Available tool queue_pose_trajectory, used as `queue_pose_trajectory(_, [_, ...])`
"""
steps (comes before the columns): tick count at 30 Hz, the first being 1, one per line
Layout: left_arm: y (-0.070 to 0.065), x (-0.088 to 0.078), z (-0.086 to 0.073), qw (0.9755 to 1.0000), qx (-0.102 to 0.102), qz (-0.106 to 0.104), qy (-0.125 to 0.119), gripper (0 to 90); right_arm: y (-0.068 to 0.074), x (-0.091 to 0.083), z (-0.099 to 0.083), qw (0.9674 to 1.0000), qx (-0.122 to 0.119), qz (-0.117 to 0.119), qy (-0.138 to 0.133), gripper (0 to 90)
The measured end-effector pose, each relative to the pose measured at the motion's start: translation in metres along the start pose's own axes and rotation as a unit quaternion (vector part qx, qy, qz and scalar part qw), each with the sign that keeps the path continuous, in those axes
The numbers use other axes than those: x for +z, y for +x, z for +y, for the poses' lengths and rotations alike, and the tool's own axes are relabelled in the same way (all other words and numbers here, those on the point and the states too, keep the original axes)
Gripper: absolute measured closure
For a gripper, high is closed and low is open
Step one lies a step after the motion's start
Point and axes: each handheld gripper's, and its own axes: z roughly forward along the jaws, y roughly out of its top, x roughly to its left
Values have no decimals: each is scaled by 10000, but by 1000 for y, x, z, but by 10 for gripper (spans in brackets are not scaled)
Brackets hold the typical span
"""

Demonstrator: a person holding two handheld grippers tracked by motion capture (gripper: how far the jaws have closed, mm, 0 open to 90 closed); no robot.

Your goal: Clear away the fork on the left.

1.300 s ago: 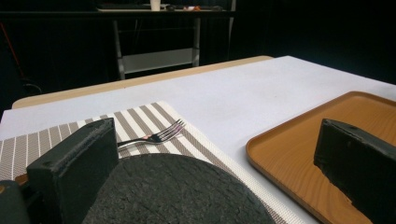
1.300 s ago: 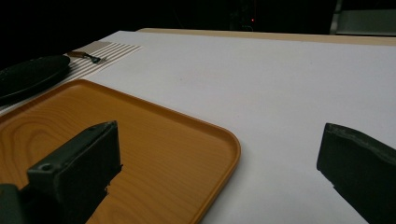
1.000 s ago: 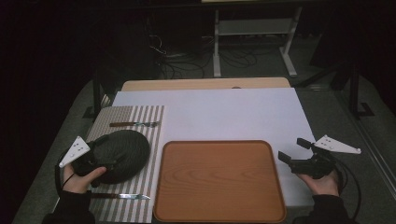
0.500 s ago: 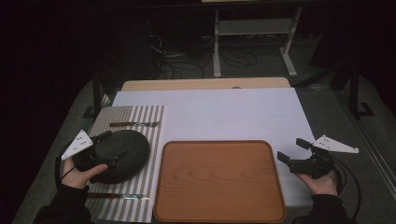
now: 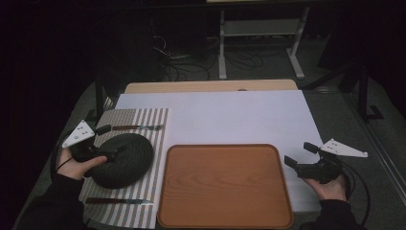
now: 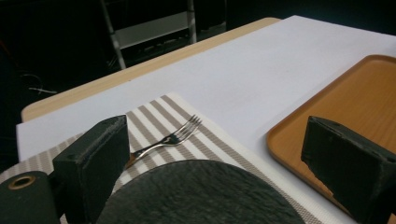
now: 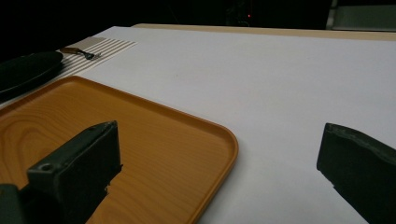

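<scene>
From above, we hold the left gripper over the near-left edge of the dark round plate, which lies on the striped placemat between a fork at its far end and a knife at its near end. Its jaws have just been closing a little, yet they stand wide with the plate's rim between them, not pressed. Just right of the mat sits the wooden tray on the white sheet. Our right gripper hovers beside the tray's right edge, jaws apart and empty.

In the left gripper view, we see the plate low between the spread jaws, the fork beyond it.

In the right gripper view, the jaws gape over the tray's corner.
</scene>
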Motion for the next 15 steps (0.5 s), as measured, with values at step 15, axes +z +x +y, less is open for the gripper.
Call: queue_pose_trajectory(15, [19, 6, 15, 9995, 104, 131, 263, 94, 0, 1, 0, 10000, -8, -9, 36, 0])
